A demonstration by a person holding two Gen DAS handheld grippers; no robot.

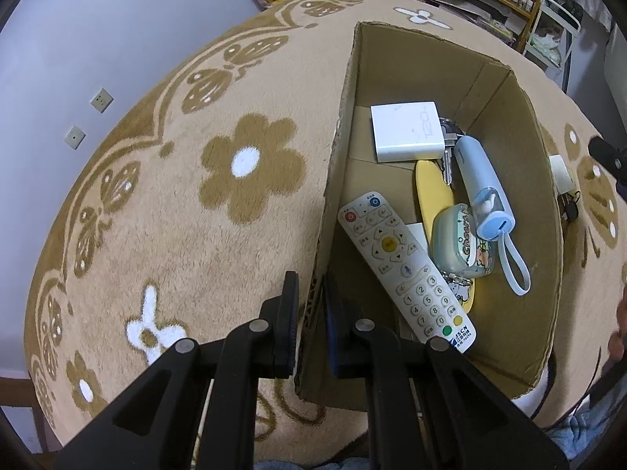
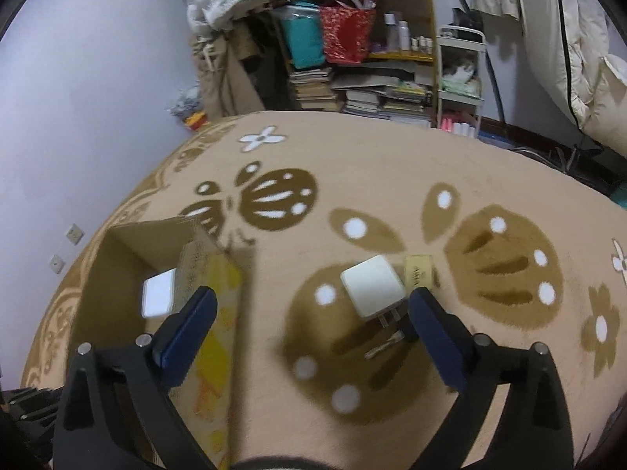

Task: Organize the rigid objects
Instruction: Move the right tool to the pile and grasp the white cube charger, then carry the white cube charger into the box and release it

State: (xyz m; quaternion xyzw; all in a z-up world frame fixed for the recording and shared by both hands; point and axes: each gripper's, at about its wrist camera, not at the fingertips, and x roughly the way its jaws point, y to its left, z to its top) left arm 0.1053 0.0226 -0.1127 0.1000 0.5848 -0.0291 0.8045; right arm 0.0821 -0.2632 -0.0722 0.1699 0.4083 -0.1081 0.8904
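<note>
Left gripper (image 1: pixel 309 325): we see it closed on the near wall of the box (image 1: pixel 544 203), one pad outside the cardboard and one inside, pointing steeply down.
Right gripper (image 2: pixel 313 337): its jaws stand wide apart with nothing pressed between them; the left finger is over the box's edge, the right finger over the rug (image 2: pixel 392 156).
Box: open-topped cardboard, standing on the rug; in the right view its outer side shows yellow print.
Remote (image 1: pixel 405 270): white, lying face up on the box floor, slanting from the middle toward the near corner by the left gripper.
Charger in box (image 1: pixel 405 133): a large white block at the far end of the box floor; we also see a corner of it in the right view.
Power bank (image 1: pixel 484 188): pale blue cylinder with a loop strap, lying along the right side of the box, beside the big charger.
Case (image 1: pixel 462 243): small pale green one with cartoon print, touching the power bank and the remote.
Yellow piece (image 1: pixel 433 192): flat oval lying under the case; we cannot tell what it is.
Keys (image 1: pixel 446 164): metal, partly hidden between the big charger and the power bank.
Small charger (image 2: pixel 372 286): white plug on the rug outside the box, prongs toward us, between the right gripper's fingers but not touched.
Tan block (image 2: pixel 419 272): small, lettered, just beside the small charger on the rug.
Dark item (image 2: pixel 386 344): blurred, just below the plug's prongs; we cannot tell what it is.
</note>
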